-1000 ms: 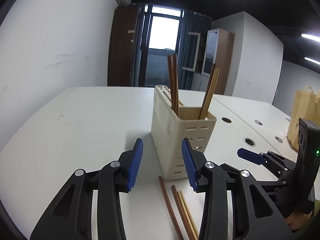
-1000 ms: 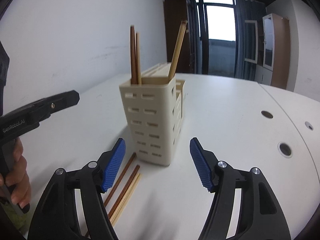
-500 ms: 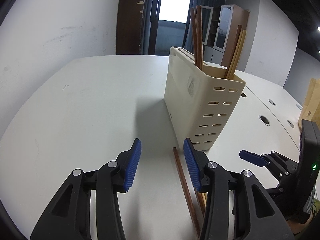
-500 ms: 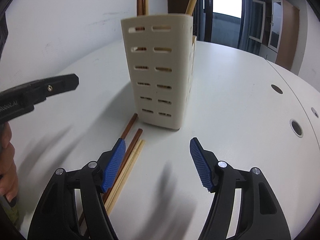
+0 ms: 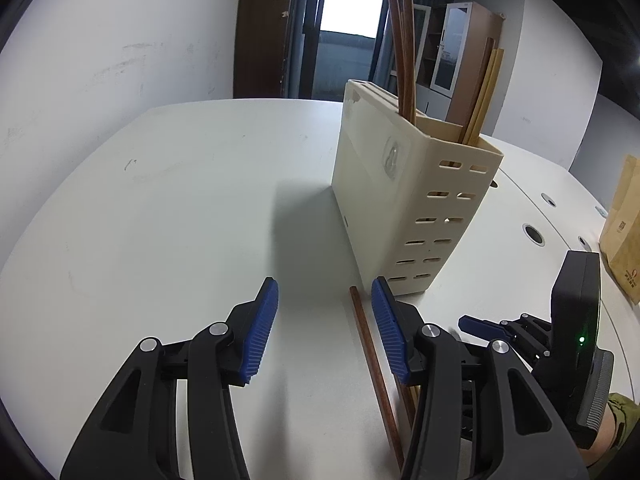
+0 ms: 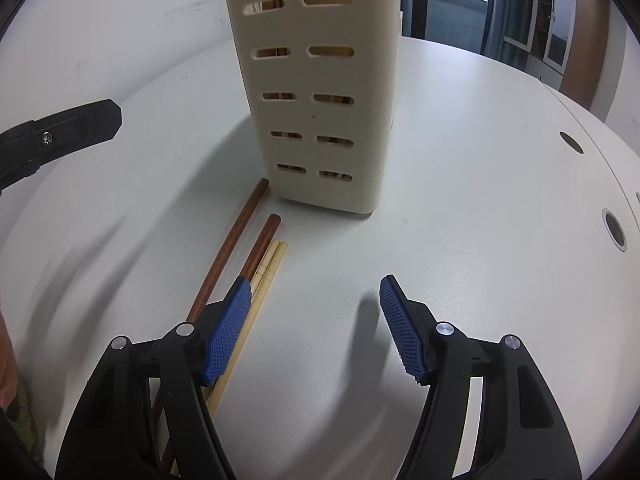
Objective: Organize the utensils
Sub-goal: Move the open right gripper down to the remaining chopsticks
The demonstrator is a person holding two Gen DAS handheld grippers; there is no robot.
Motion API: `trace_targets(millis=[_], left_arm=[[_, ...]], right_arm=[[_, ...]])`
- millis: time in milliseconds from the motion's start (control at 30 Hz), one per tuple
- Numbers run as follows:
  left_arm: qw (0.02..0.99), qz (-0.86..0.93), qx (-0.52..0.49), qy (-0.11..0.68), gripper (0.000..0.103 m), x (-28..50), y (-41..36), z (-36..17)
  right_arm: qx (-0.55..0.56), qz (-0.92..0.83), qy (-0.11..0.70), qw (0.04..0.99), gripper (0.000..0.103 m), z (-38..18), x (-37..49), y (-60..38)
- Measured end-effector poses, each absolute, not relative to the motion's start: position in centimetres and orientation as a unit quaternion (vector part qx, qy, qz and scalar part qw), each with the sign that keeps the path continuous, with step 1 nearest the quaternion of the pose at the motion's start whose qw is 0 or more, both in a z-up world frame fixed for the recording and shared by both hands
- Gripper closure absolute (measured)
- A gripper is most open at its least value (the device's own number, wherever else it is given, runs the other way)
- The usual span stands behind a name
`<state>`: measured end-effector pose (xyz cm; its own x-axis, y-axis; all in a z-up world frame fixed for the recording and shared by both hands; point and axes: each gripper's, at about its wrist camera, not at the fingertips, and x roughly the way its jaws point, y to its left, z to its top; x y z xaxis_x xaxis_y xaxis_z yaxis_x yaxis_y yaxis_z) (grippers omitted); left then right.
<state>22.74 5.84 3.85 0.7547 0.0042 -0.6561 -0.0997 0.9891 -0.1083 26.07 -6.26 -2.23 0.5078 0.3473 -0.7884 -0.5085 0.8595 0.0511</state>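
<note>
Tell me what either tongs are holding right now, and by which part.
Nothing. The left tongs are opening and the right tongs stand open, both empty above the chopsticks on the table.

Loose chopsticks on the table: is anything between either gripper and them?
Nothing visible. The chopsticks lie bare on the table before the holder. The left gripper, opening, has one brown stick between its jaws; the open right gripper sits just beside the pale pair.
</note>
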Motion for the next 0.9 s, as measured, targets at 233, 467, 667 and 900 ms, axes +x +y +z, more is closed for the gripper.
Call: trace_targets(millis=[233, 467, 667, 900], left_arm=[[0.931, 0.032, -0.064, 0.358, 0.054, 23.1, 5.7, 3.3], [0.925, 0.036, -0.055, 0.375, 0.054, 23.9, 5.7, 2.3], [0.913, 0.041, -0.048, 0.403, 0.054, 24.8, 5.8, 0.8], [0.896, 0.022, -0.053, 0.441, 0.054, 25.9, 5.2, -0.8]], right_arm=[[-0.104, 0.239, 0.433, 0.863, 0.036, -2.9, 25.9, -5.6], [-0.116, 0.229, 0.435, 0.863, 0.037, -2.9, 25.1, -5.1], [-0.119, 0.228, 0.435, 0.863, 0.056, -2.9, 24.7, -5.4], [-0.108, 0.245, 0.446, 0.854, 0.079, -2.4, 24.6, -5.8]])
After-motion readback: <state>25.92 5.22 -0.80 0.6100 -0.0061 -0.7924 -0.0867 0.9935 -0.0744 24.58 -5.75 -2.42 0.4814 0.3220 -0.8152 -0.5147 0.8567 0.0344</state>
